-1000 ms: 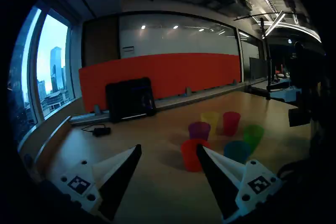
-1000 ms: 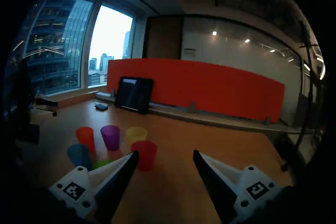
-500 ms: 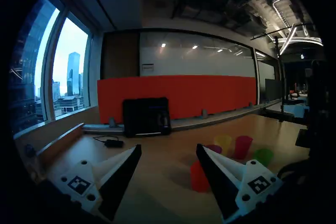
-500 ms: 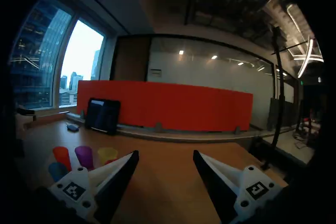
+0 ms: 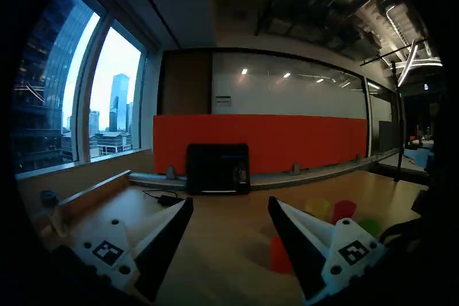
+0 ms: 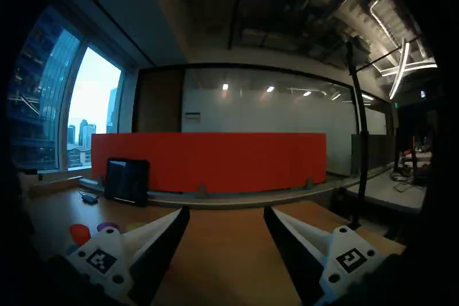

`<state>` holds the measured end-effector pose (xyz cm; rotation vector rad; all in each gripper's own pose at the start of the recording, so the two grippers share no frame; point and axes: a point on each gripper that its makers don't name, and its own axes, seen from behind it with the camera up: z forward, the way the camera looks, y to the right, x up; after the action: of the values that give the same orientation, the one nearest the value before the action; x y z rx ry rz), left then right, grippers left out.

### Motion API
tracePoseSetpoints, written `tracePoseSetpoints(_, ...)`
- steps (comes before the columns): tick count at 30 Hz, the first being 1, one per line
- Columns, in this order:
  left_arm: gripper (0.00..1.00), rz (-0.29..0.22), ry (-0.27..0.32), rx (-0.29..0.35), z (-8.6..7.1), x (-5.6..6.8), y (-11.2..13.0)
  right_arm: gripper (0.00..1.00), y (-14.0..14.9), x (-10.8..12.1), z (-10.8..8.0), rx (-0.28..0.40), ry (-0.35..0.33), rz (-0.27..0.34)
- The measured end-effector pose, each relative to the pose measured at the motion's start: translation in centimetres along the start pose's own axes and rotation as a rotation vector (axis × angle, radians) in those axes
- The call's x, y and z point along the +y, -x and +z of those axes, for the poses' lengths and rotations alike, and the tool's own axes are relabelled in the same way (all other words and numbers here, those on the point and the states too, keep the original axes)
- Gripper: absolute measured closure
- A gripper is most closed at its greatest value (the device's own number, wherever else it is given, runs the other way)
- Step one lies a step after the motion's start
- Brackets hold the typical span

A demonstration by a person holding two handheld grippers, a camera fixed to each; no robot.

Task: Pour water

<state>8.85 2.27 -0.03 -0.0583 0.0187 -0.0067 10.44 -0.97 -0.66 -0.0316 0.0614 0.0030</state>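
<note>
Change: Both cameras have tipped upward over the last second, so more ceiling shows and the cups have slid down toward the bottom edge of each frame.
Left gripper: the left gripper (image 5: 229,199) is released, fingers spread wide with nothing between them, over the wooden table (image 5: 229,251).
Right gripper: the right gripper (image 6: 226,209) is likewise spread and holds nothing, with bare tabletop in its gap.
Cups, left gripper view: all are at the lower right. The orange-red cup (image 5: 277,255) is half hidden behind the right-hand finger. The yellow cup (image 5: 317,207), pink-red cup (image 5: 344,210) and green cup (image 5: 370,225) peek above that finger, close together.
Cups, right gripper view: they sit at the lower left, showing little more than rims. The orange-red one is leftmost, the purple cup (image 6: 108,227) is beside it, and a faint yellow rim comes next (a bluish shape below them is too dim to name).
Water: the pictures do not show whether any cup holds any.
Centre of left gripper view: a black tablet (image 5: 218,168) stands propped against the orange partition (image 5: 287,139), with a cable and adapter (image 5: 168,197) on the table to its left.
Left edge: a tall window (image 5: 112,111) shows city towers.
</note>
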Motion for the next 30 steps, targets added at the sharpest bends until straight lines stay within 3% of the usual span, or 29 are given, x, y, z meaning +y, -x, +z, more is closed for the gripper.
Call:
tracePoseSetpoints(11,0.03,0.058,-0.047,0.034,-0.3,0.1,0.3,0.0,0.1,0.4,-0.8,-0.008,0.013,-0.023)
tracePoseSetpoints(23,0.03,0.036,-0.067,0.044,-0.6,-0.1,3.2,0.0,0.7,0.4,-1.7,-0.027,0.027,-0.038)
tracePoseSetpoints(30,0.03,0.026,-0.076,0.034,-0.7,-1.1,5.1,0.0,1.0,0.5,-2.2,-0.032,0.038,-0.035)
